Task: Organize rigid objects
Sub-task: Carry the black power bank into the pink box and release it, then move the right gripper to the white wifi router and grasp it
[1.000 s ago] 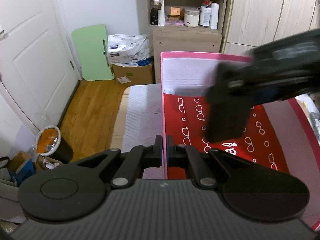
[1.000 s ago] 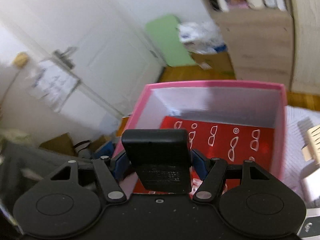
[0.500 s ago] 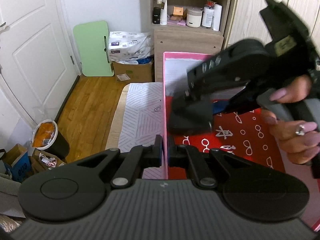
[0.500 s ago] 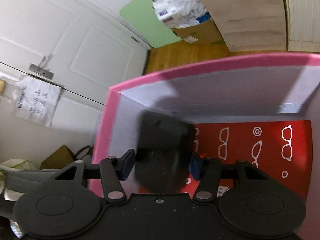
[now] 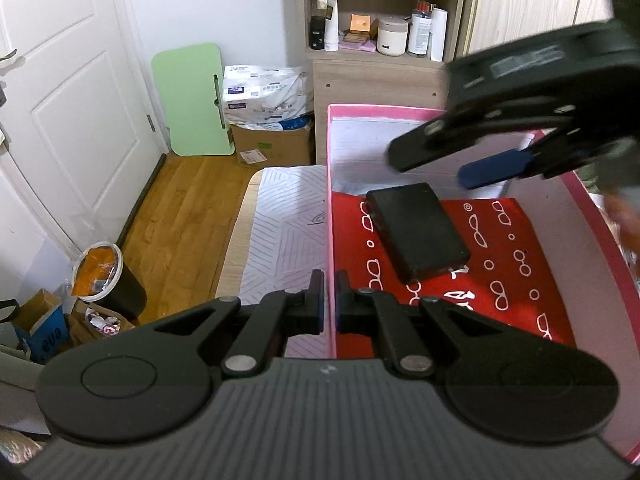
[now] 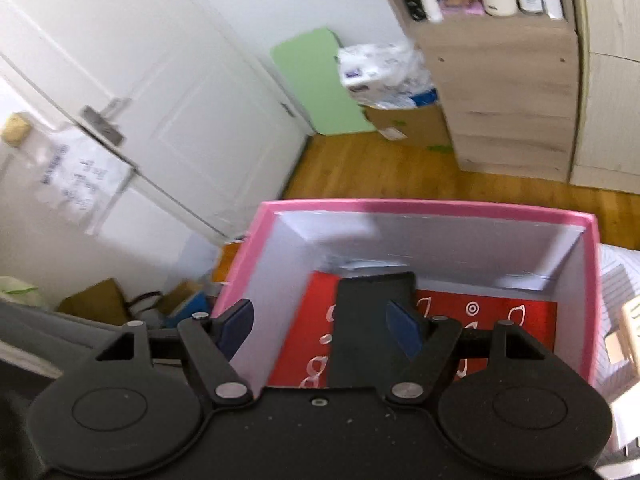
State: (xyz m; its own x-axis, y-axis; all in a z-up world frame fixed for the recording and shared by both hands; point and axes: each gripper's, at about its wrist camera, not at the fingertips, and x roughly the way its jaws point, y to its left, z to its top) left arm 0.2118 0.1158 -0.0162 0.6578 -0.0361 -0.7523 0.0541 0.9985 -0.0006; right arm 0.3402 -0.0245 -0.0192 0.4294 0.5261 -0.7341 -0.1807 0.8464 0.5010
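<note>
On red lining, near far-left corner of pink box [image 5: 330, 216], black case [image 5: 416, 232] lies released. Right gripper [image 6: 320, 326] fingers just spread wide, empty. Left gripper [image 5: 327, 307] fingers pinch box wall. Risk: withdrawing right fingers clip rim, box shifts.

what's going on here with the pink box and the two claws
A person is tidying things into a pink box with a hand-held claw in each hand. The left claw is shut on the box's near side wall, holding it. The right claw hangs over the box; its jaws have just been opening and now stand wide with nothing between them. The flat black case lies loose on the red patterned bottom of the box.
</note>
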